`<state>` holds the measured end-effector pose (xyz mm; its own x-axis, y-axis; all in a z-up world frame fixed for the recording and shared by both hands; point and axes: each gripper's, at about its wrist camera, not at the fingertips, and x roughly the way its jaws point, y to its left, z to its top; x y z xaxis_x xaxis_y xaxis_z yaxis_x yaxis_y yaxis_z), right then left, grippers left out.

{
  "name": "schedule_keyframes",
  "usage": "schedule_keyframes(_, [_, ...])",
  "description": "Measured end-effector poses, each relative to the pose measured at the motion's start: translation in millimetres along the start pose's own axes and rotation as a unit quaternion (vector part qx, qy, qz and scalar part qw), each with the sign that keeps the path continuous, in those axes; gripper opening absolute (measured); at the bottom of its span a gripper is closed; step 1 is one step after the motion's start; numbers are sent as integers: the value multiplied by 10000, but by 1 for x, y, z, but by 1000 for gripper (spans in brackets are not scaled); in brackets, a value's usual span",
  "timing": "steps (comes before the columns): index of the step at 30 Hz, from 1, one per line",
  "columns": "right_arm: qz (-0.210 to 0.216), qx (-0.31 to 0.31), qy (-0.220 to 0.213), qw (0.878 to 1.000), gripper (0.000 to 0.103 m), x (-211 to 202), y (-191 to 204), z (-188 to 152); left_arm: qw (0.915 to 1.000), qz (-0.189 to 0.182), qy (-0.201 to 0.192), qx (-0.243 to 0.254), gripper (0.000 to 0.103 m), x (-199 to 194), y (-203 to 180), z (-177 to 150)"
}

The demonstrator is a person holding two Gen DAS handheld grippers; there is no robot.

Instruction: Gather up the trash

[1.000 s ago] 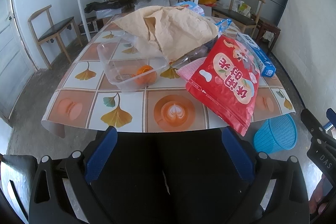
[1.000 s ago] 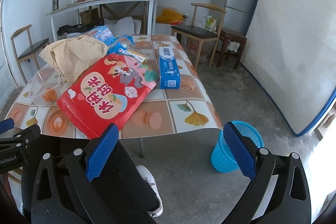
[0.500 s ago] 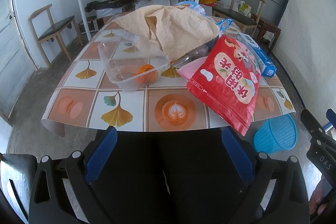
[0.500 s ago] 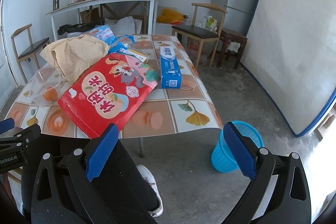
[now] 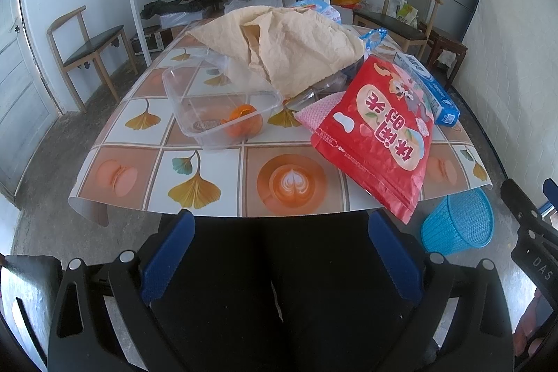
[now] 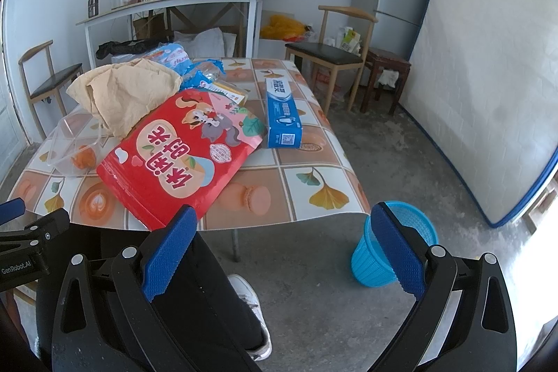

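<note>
Looking forward from the left wrist, the left gripper (image 5: pixel 279 253) is hanging low in front of the person's dark lap, its blue pads wide apart and holding nothing. Beyond it the table (image 5: pixel 209 183) is carrying the trash: a clear plastic tub (image 5: pixel 216 100) with orange peel (image 5: pixel 242 124) inside, a crumpled tan paper bag (image 5: pixel 296 47) behind it, and a red snack bag (image 5: pixel 380 131) whose corner is sticking out past the near edge. The blue bin (image 5: pixel 457 225) is sitting on the floor off to the right. Nothing seems collected yet; I judge this to be the opening reach.

Turning to the right wrist view, the right gripper (image 6: pixel 282 250) is likewise spread open and empty, hovering just short of the red bag's overhanging corner, which looks like the easiest first pick: a short advance, a pinch on the thin edge, then a swing down to the bin. This view is showing the blue toothpaste box (image 6: pixel 282 114) in full and the bin's open mouth, which the left view shows only partly, while the tub's contents are reading clearly only from the left.
</note>
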<state>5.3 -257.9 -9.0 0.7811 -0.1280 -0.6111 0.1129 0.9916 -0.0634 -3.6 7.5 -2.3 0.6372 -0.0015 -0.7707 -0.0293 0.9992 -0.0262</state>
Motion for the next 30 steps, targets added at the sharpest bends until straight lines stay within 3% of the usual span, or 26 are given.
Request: schedule_keyframes(30, [40, 10, 20, 10000, 96, 3, 4, 3, 9998, 60, 165, -94, 98, 7, 5, 3])
